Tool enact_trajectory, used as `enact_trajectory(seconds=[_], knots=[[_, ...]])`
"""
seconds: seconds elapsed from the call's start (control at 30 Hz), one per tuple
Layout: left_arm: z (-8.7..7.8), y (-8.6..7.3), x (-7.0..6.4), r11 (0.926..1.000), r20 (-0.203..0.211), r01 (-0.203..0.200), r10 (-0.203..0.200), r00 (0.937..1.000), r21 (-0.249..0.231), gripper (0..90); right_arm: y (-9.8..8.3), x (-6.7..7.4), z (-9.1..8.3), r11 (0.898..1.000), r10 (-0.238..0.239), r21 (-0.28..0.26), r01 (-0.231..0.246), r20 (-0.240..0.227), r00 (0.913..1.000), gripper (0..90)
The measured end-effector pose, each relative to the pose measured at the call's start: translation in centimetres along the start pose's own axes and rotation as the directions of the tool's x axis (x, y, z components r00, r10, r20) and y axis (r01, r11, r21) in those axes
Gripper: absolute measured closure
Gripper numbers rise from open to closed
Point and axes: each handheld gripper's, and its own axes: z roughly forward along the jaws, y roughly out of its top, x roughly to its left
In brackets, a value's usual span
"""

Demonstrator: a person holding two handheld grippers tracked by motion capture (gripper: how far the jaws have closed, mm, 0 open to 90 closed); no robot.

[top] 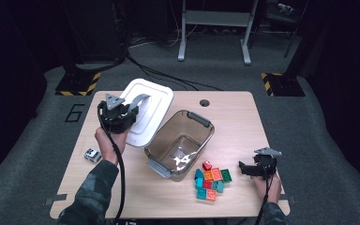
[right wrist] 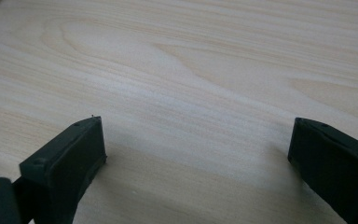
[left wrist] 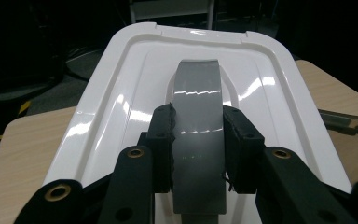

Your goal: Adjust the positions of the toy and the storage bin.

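left gripper [left wrist: 198, 140] clamps glossy grey handle [left wrist: 197, 98] (white moulded lid [left wrist: 121, 107])

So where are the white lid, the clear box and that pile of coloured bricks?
lid [left wrist: 121, 93]: left gripper view, its glossy white top left of the grey handle.
box [top: 206, 132]: high view, its right wall.
bricks [top: 212, 176]: high view, an orange brick mid-pile.

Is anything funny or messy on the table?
Nothing is spilled or broken. The white lid is off the clear box and pokes past the table's far edge, because the left tool grips its grey handle. The bricks lie in a loose pile beside the box.
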Motion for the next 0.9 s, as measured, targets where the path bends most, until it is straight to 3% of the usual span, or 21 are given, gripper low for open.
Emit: enact_trajectory(seconds=[0.37, 0.57, 0.9], knots=[[0.7, -0.7, 2.0, 0.9988, -0.087, 0.046, -0.047, 0.9951, -0.016, 67.1, 0.0, 0.0, 0.0, 1.0, 0.0, 0.001, 0.0, 0.002, 1.0, 3.3], [1.8, -2.1, 3.1, 0.998, -0.128, 0.063, -0.061, 0.9899, 0.01, 67.1, 0.0, 0.0, 0.0, 1.0, 0.0, 0.0, 0.0, 0.0, 1.0, 3.4], [3.6, -4.6, 4.0, 0.9944, -0.155, 0.096, -0.088, 0.9839, 0.043, 67.1, 0.0, 0.0, 0.0, 1.0, -0.001, 0.0, 0.001, -0.001, 1.0, 3.5]])
